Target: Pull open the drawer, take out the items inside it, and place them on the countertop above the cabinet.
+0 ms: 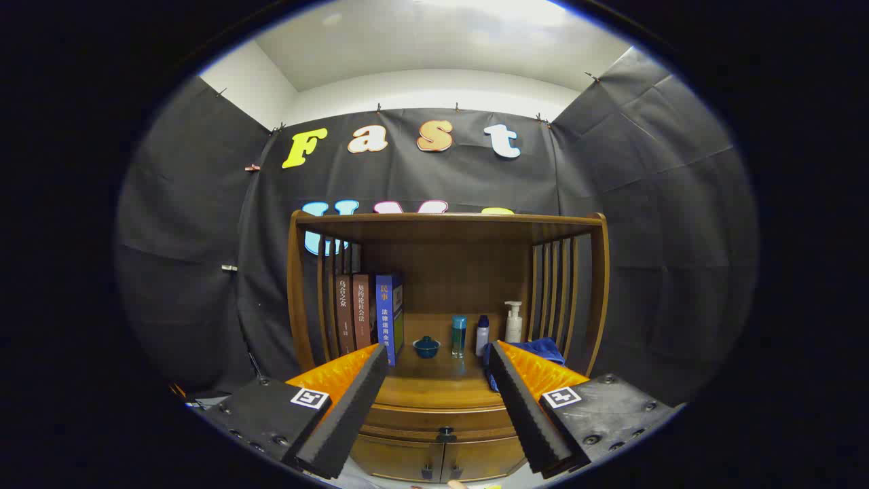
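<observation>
Fingers of the gripper [438,353] are spread wide with nothing between them, and I see their tips hanging apart in front of the cabinet [445,421], touching nothing. Between the tips there is open air straight ahead at twelve o'clock, wide enough to show me the whole countertop [441,390].

Just below that gap sits the drawer [441,422], shut, its front flush under the countertop edge, with a small dark knob [446,431] at its middle. Under it, toward six o'clock, two cupboard doors [441,460] meet at a seam; their lower parts are cut off and I cannot make out the latches clearly. What is inside the drawer is hidden from me.

On the countertop, bare wood lies at the front. Further back, a small teal lidded bowl [426,346] stands near the middle, a teal bottle [459,335] and a white bottle with a dark cap [482,335] just to its right, then a white pump bottle [514,322] at about two o'clock. A blue cloth [540,350] lies partly behind the right finger. Three books [370,319] stand upright at ten o'clock, against the slatted left side, their lower ends hidden by the left finger.

A shelf top [445,221] roofs the space.
</observation>
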The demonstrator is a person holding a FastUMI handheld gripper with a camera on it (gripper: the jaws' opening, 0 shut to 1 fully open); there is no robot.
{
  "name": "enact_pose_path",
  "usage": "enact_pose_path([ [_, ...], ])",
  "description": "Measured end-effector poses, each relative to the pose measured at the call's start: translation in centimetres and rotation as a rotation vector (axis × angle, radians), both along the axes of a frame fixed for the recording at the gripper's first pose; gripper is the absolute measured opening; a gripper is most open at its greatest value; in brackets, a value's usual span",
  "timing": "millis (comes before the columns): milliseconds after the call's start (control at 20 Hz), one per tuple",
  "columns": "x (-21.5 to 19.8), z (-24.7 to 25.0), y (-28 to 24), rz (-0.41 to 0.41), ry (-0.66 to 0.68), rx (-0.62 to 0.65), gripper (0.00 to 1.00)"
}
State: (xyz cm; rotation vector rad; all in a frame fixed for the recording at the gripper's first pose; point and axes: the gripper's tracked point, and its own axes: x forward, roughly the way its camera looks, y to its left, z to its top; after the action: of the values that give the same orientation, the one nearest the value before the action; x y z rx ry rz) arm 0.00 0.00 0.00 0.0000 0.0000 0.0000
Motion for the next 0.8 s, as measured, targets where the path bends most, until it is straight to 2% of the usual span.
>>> enact_pose_path([
  [800, 0.45, -0.61, 0.17, 0.022, 0.008, 0.015, 0.98],
])
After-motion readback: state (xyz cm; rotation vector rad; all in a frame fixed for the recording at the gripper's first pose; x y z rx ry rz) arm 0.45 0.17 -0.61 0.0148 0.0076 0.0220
